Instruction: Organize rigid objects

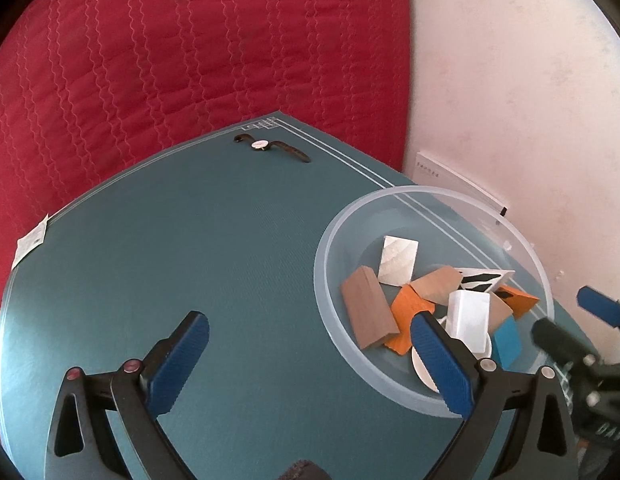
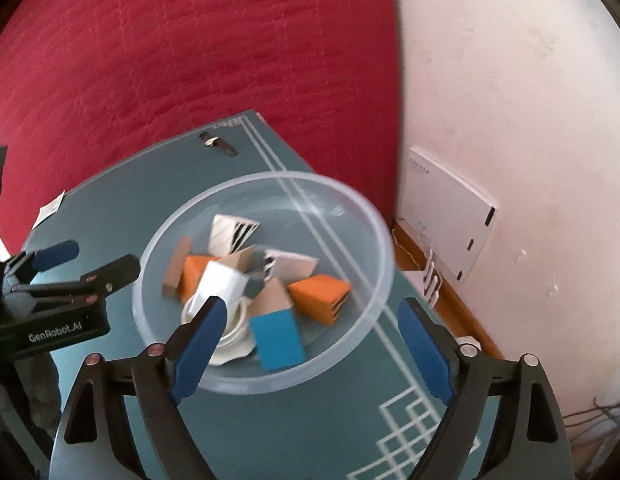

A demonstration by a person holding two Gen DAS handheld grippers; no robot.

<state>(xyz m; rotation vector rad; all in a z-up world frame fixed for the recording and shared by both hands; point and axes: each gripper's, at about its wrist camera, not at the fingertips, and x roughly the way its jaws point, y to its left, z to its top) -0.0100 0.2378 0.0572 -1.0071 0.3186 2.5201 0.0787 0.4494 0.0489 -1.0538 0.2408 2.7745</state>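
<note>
Left wrist view showed the left gripper spread wide and empty, right gripper likewise apart. Boxes filled the bowl at three o'clock; the watch lay at twelve, probably next: approach low, straddling its strap.

A translucent, smooth plastic bowl sits on a matt, fine-textured teal mat beside quilted red cloth.

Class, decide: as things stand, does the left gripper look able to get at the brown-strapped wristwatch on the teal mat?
Probably yes: the left gripper is open and empty, bare teal mat ahead of the wristwatch.
</note>
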